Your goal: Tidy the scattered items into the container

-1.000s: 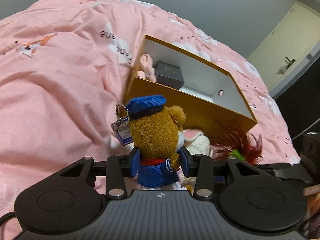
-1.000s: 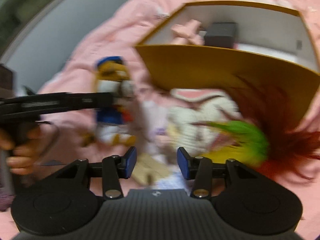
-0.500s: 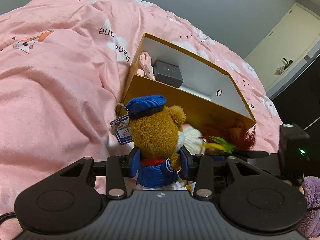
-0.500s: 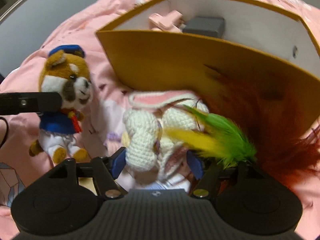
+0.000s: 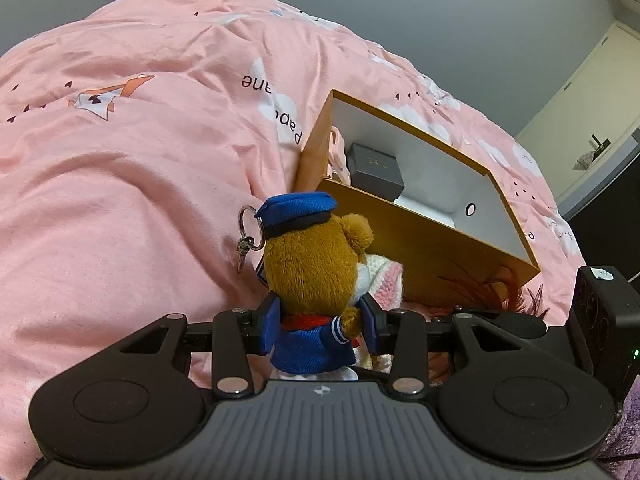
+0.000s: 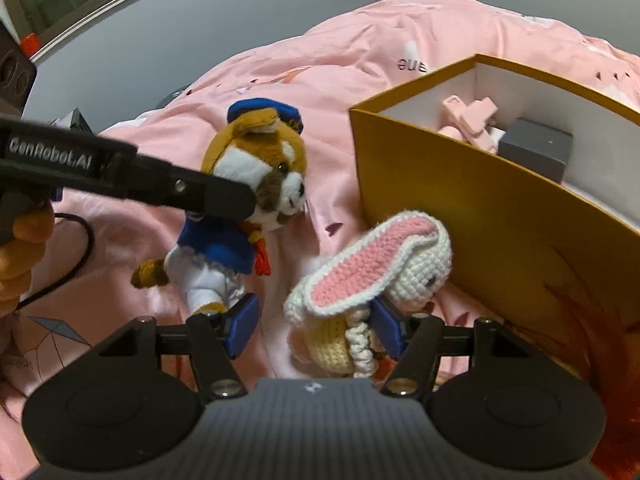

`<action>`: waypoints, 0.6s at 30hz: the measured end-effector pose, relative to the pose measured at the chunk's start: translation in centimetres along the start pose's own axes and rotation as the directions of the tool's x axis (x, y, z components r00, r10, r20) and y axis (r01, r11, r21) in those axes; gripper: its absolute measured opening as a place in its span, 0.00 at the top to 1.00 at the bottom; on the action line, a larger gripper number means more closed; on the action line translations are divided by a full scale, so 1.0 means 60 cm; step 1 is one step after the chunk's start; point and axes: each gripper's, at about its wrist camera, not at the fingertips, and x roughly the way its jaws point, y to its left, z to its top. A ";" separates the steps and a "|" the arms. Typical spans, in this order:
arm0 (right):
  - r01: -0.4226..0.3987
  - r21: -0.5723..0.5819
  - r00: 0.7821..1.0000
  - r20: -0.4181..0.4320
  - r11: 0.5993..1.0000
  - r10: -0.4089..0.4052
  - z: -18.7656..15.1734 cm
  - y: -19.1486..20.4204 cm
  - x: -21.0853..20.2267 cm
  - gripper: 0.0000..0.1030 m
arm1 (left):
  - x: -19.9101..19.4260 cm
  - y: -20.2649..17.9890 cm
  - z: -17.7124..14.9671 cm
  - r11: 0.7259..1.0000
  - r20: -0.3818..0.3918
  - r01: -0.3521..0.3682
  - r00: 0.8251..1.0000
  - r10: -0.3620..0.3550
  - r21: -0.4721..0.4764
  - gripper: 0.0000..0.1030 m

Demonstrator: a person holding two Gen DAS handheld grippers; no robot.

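My left gripper (image 5: 320,330) pinches the soft, light bear (image 5: 316,276) by its squashy waist just short of the box (image 5: 420,240), while my right gripper (image 6: 316,326) gapes around the limp bunny (image 6: 372,276) on the quilt.

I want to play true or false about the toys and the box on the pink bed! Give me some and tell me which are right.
1. The left tool is squeezing the teddy in the blue cap. True.
2. The crochet bunny is already inside the orange box. False: it sits outside, between the fingers of the right tool.
3. A dark grey little box lies in the orange box. True.
4. The bunny's ear is green inside. False: it is pink.
5. The bedcover is pink. True.
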 end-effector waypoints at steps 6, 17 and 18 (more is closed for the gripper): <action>-0.127 0.158 0.991 0.060 0.979 0.119 0.018 -0.031 0.014 0.46 | 0.003 0.001 0.003 1.000 0.002 -0.024 1.000 0.024 0.008 0.54; -0.110 0.215 0.993 0.060 0.971 0.099 0.006 -0.044 0.008 0.46 | 0.049 -0.015 -0.016 0.998 -0.023 -0.030 0.999 0.031 0.059 0.54; -0.106 0.219 0.994 0.061 0.970 0.095 0.005 -0.045 0.007 0.46 | 0.052 -0.017 -0.017 0.998 -0.023 -0.031 0.999 0.032 0.063 0.54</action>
